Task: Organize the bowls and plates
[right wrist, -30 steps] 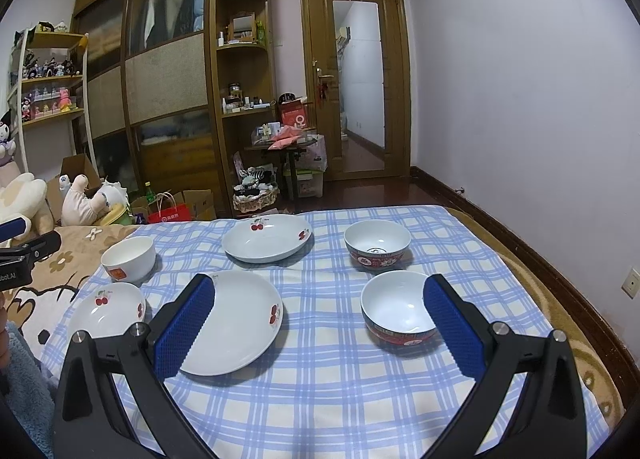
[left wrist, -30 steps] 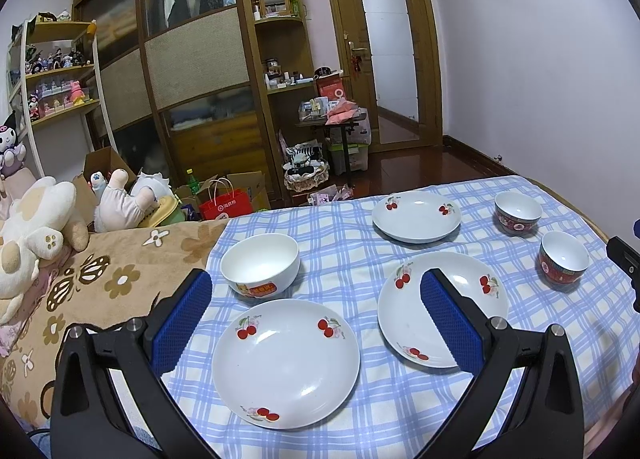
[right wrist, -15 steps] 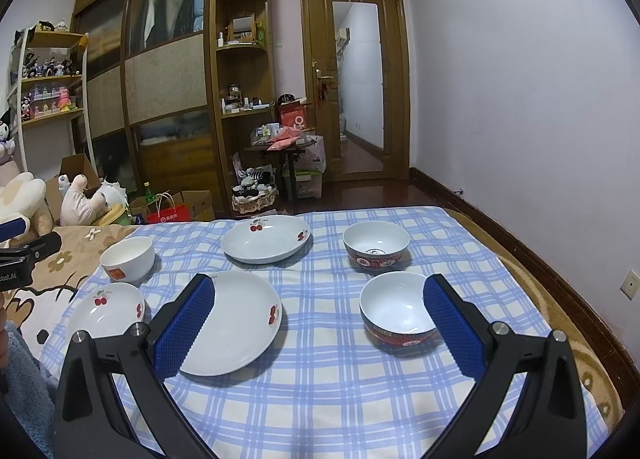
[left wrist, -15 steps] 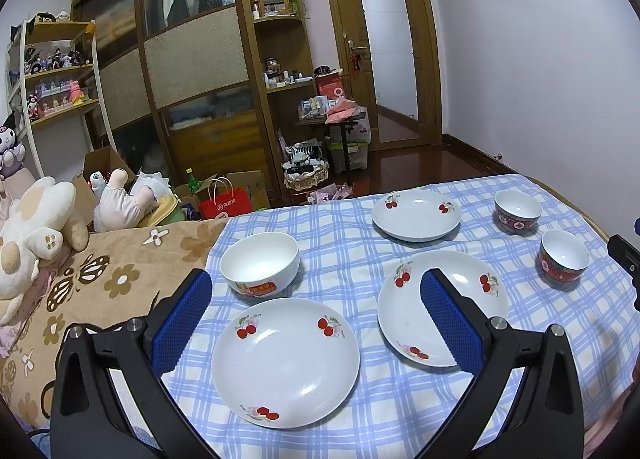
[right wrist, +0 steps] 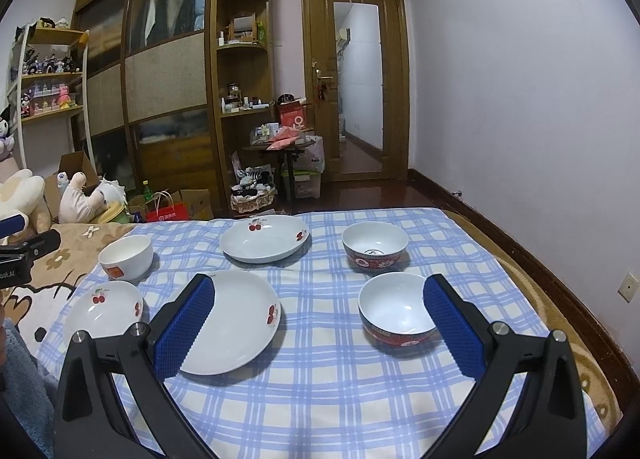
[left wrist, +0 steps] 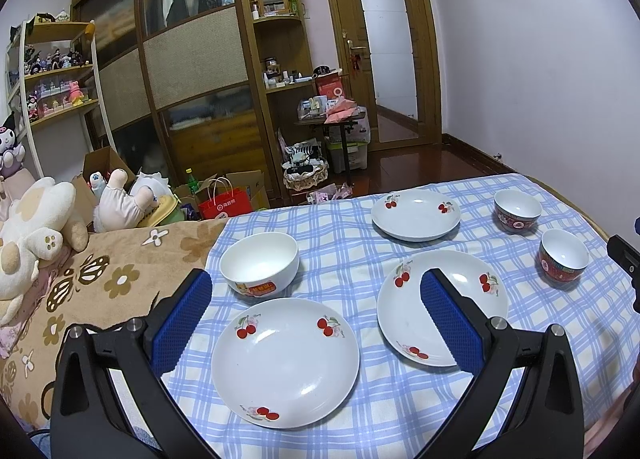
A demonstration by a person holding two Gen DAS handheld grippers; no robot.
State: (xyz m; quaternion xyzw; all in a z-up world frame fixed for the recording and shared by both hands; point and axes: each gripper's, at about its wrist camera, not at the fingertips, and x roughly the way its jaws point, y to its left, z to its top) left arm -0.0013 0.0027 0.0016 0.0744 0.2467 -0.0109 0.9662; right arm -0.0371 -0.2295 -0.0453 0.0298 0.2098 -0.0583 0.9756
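Note:
Three white cherry-print plates lie on a blue checked cloth (left wrist: pixel 340 243): a near one (left wrist: pixel 285 361), a middle one (left wrist: pixel 442 305) and a far one (left wrist: pixel 416 214). A white bowl (left wrist: pixel 259 263) sits at the left. Two red-patterned bowls (left wrist: pixel 563 255) (left wrist: pixel 517 211) sit at the right. My left gripper (left wrist: pixel 316 291) is open and empty above the near plate. In the right wrist view my right gripper (right wrist: pixel 318 291) is open and empty, between the middle plate (right wrist: pixel 230 319) and the near red bowl (right wrist: pixel 398 309); the far red bowl (right wrist: pixel 375 245) stands behind.
A brown flowered blanket (left wrist: pixel 100 291) with plush toys (left wrist: pixel 36 231) lies left of the cloth. The cloth's far edge drops to a wooden floor with bags and boxes (left wrist: pixel 224 205). The bed's right edge (right wrist: pixel 560 299) runs near the wall.
Both grippers have stayed almost still; the views have shifted only very slightly. No dish has moved.

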